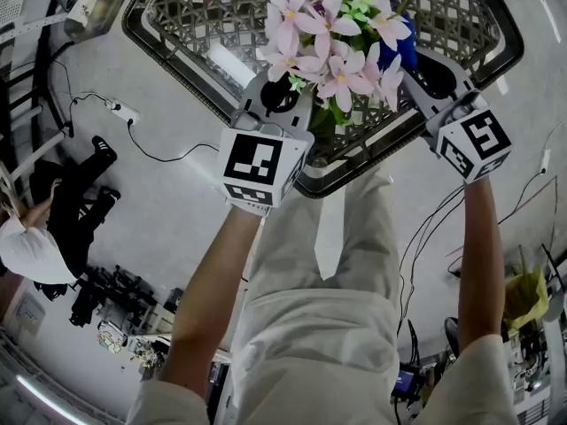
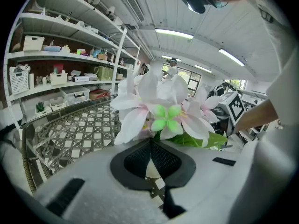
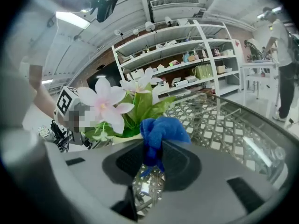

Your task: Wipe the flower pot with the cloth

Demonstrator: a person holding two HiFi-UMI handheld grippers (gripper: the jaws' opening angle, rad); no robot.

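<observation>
at far left, pale floor (image 1: 177, 211) with a trailing cable (image 1: 164, 158) and a seated person (image 1: 40, 237). further in, a glass-topped lattice table (image 1: 146, 38) with a dark rim. left gripper (image 2: 150, 146) pinched shut on the pale flower pot (image 2: 152, 168) over the table's near edge, pink flowers (image 1: 328, 42) above. right gripper (image 3: 152, 155) clamped on a bunched blue cloth (image 3: 161, 129), just beside the leaves. behind, white shelves (image 3: 187, 55) of boxes, ceiling strip lights (image 2: 174, 33).

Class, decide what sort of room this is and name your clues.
Probably a lab or workshop: white shelves of boxes, cables and a power strip on the floor, strip lights overhead.
</observation>
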